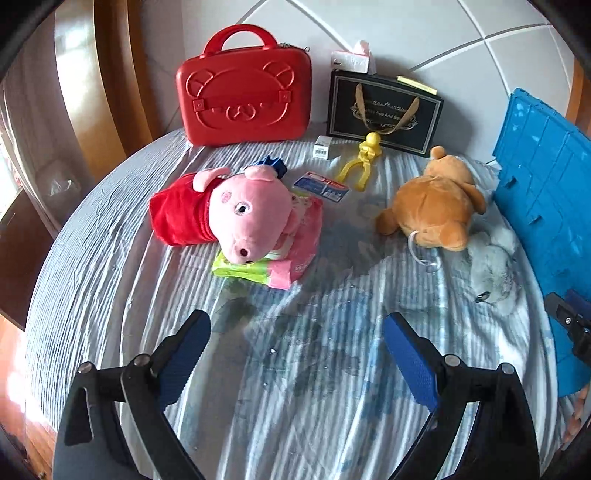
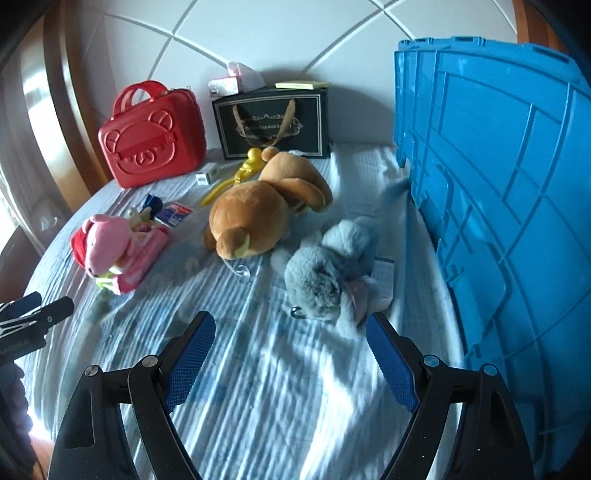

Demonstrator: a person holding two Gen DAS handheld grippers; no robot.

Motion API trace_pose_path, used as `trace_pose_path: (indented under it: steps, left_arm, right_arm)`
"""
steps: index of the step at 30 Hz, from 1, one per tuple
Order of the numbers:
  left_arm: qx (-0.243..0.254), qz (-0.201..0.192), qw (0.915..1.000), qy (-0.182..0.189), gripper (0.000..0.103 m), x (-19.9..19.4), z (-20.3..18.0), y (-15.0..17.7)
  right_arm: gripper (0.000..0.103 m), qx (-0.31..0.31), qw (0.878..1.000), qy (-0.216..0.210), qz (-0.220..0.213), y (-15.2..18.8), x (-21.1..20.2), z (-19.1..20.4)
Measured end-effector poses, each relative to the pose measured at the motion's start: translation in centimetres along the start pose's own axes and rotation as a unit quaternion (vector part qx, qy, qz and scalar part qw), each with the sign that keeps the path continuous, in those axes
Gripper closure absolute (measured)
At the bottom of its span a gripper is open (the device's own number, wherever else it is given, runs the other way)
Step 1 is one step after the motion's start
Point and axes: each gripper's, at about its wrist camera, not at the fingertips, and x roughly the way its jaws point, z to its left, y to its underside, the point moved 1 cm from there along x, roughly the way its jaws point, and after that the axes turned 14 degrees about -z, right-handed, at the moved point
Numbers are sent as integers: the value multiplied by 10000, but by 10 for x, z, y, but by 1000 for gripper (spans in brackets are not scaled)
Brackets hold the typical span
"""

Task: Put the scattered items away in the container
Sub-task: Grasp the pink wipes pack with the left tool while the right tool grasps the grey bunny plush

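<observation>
— Your left gripper (image 1: pixel 297 354) is hanging nearest the lens, over the striped bedsheet (image 1: pixel 295 406). What are its fingers doing?

— You are holding them spread wide, blue pads (image 1: pixel 410 365) facing each other, with nothing between them but sheet.

— And the other one?

— Your right gripper (image 2: pixel 291 354) is also gaping wide and gripping nothing. Its right fingertip is sitting just beside the grey plush toy (image 2: pixel 325 269), at about 1 o'clock from the gap, though you cannot tell if they are touching.

— Where are the scattered things lying?

— In the left wrist view, the pink pig toy (image 1: pixel 236 214) is lying at 11 o'clock, resting on a pink and green packet (image 1: pixel 291 262). A brown bear toy (image 1: pixel 436 206) is lying at 1 o'clock, with the yellow plastic tongs (image 1: pixel 360 162) and a small card packet (image 1: pixel 321 184) between and behind them. A little white box (image 1: pixel 321 146) is sitting near 12 o'clock.

— And the container?

— You are seeing the blue crate (image 2: pixel 498 206) standing at 3 o'clock in the right wrist view, its ribbed wall just beside the grey toy. At the back, a red case (image 1: pixel 243 98) and a black gift bag (image 1: pixel 384 110) are leaning against the headboard (image 1: pixel 406 33).
</observation>
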Motion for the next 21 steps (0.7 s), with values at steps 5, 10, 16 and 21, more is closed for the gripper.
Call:
trace_pose_path:
  steps: [5,10,16,21]
  left_arm:
    - [-35,231,9996,-150,7,44,29,4]
    - [-21,363,9993,-59,7,78,36,4]
    - [214,507,9985,-37,7,119,24,7]
    - [295,556,9980,6,7,151,20,-2]
  right_arm:
    - [19,213,9993,252,197,9,34,-2]
    - [19,237,9983,451,293,11,58,-2]
    - [18,321,9972,586,322,8,82,-8]
    - [15,246,9966,684,391,4,105,-13]
